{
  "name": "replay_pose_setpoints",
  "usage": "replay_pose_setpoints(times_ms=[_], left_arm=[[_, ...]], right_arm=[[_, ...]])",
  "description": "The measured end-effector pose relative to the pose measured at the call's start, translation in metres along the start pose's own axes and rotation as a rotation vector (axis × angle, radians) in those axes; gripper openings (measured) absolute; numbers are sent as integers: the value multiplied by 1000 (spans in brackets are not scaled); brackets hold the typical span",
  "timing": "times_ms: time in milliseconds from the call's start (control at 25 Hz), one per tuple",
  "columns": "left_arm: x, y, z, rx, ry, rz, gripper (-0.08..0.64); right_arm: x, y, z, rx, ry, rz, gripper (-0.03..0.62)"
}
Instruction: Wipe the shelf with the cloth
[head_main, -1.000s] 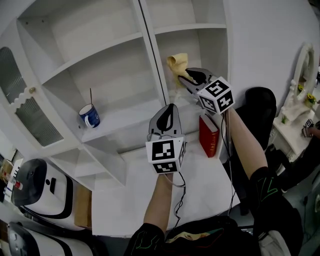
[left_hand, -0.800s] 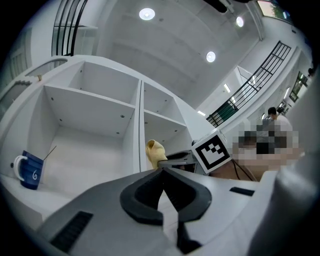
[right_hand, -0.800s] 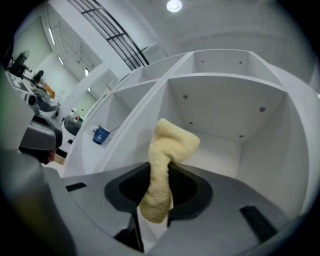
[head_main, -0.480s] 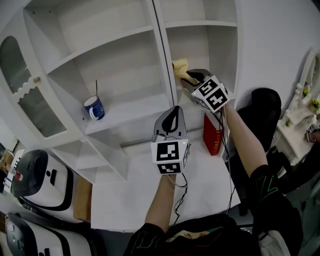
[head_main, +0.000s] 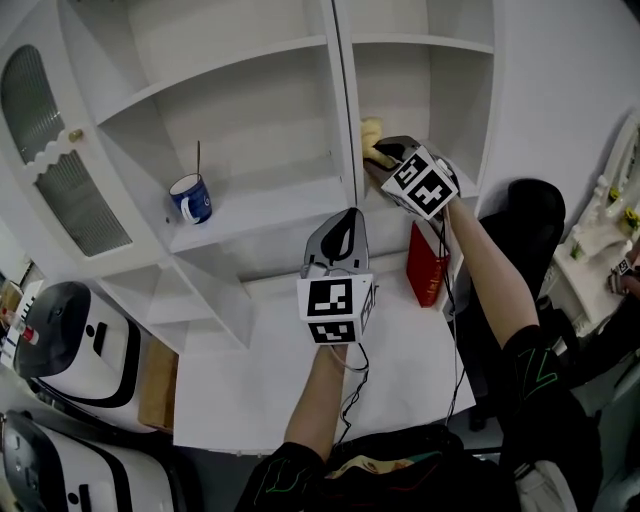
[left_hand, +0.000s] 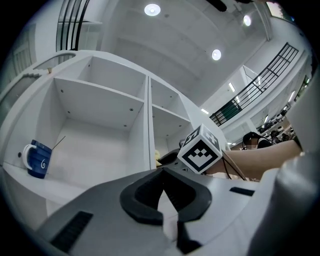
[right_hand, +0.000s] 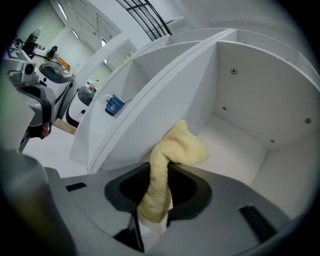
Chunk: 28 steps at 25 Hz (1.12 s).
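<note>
A pale yellow cloth (right_hand: 170, 160) is pinched in my right gripper (right_hand: 161, 186), which is shut on it; its free end bunches ahead of the jaws. In the head view the cloth (head_main: 372, 139) and right gripper (head_main: 384, 154) sit inside the right compartment of the white shelf unit (head_main: 290, 195), close to the upright divider (head_main: 345, 110) and just above the shelf board (right_hand: 235, 145). My left gripper (head_main: 342, 225) hovers lower, in front of the shelf over the white tabletop (head_main: 280, 360). Its jaws (left_hand: 161, 192) are shut and hold nothing.
A blue mug (head_main: 189, 198) with a thin stick in it stands on the left compartment's shelf, also visible as the mug (left_hand: 36, 159). A red book (head_main: 424, 264) stands upright below the right compartment. A glass cabinet door (head_main: 52, 150) hangs open at left. White appliances (head_main: 60, 345) sit lower left.
My right gripper carried the cloth a little up and further into the right compartment. The left gripper stayed roughly where it was; the view shifted slightly.
</note>
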<state>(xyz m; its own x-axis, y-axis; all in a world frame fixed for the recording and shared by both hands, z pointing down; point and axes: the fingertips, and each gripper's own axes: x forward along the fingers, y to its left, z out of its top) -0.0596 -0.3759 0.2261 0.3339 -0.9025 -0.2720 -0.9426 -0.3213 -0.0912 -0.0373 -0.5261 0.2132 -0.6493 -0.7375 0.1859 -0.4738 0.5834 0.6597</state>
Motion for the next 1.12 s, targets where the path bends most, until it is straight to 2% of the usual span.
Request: replay_pose_setpoints(times_ms=[200, 440, 760, 960, 1120], left_arm=[[-1, 3, -7, -20, 9, -12, 1], [-4, 18, -20, -87, 23, 9, 0], [-6, 13, -30, -121, 27, -2, 0], [-8, 4, -40, -146, 44, -16, 0], [-12, 0, -48, -152, 57, -17, 0]], right_arm=[[-6, 13, -1, -42, 11, 67, 107], [-20, 35, -9, -133, 53, 132, 107], [-46, 54, -9, -138, 28, 197, 107], [-66, 66, -6, -94, -45, 230, 107], [-85, 70, 1, 14, -183, 228, 107]])
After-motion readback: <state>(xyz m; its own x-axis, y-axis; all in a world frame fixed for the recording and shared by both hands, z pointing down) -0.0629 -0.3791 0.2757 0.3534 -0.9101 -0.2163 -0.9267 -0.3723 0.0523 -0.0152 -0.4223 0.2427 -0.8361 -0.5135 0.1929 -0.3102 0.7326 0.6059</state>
